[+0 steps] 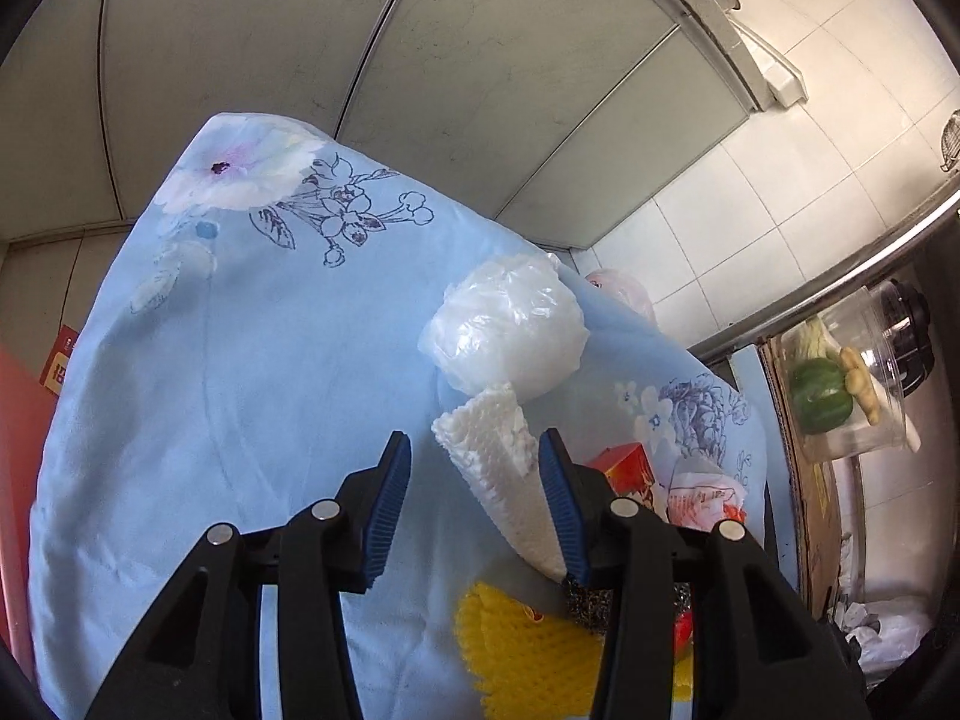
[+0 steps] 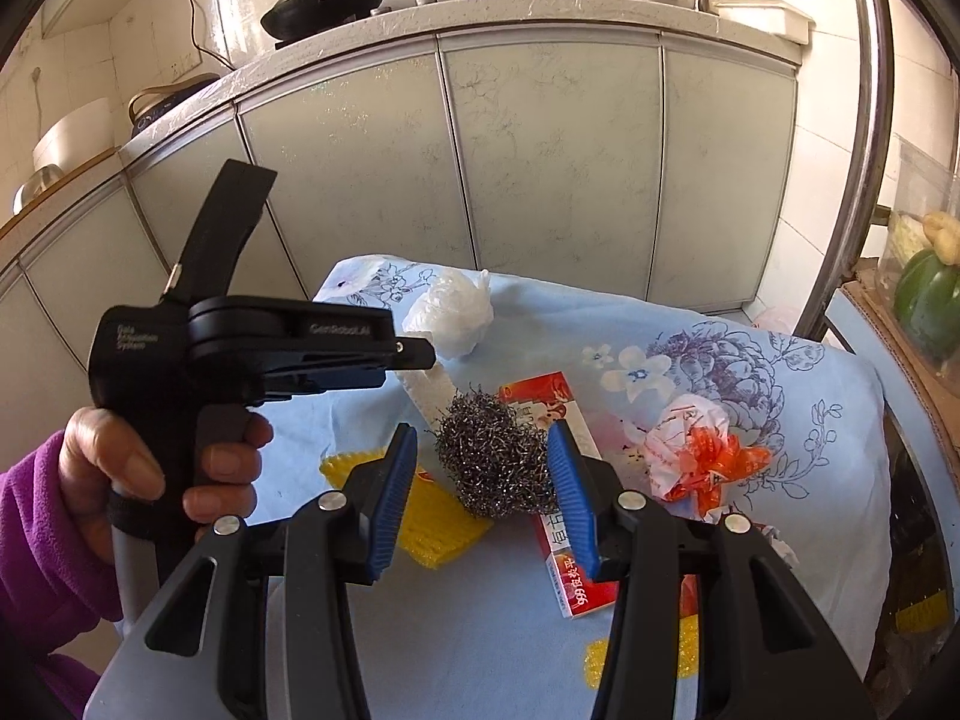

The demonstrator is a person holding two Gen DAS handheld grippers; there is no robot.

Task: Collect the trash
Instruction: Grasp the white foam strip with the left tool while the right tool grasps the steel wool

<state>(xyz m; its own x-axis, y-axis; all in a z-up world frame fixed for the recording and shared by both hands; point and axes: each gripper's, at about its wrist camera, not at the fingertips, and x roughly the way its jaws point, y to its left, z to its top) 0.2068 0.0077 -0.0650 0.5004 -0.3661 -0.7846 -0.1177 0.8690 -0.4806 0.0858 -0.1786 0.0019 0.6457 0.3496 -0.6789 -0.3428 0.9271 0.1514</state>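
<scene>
Trash lies on a table under a blue flowered cloth. My left gripper is open above the cloth; a white foam net sleeve lies between its fingers, against the right finger. A crumpled clear plastic bag lies just beyond it. My right gripper is open around a steel wool ball, whose right side touches the right finger. A red and white carton lies under it, yellow foam net to its left, a crumpled red and white wrapper to its right.
The left gripper's black body, held by a hand in a purple sleeve, shows at left in the right wrist view. Pale cabinet doors stand behind the table under a counter with woks. A cardboard box holding a clear container of vegetables stands at right.
</scene>
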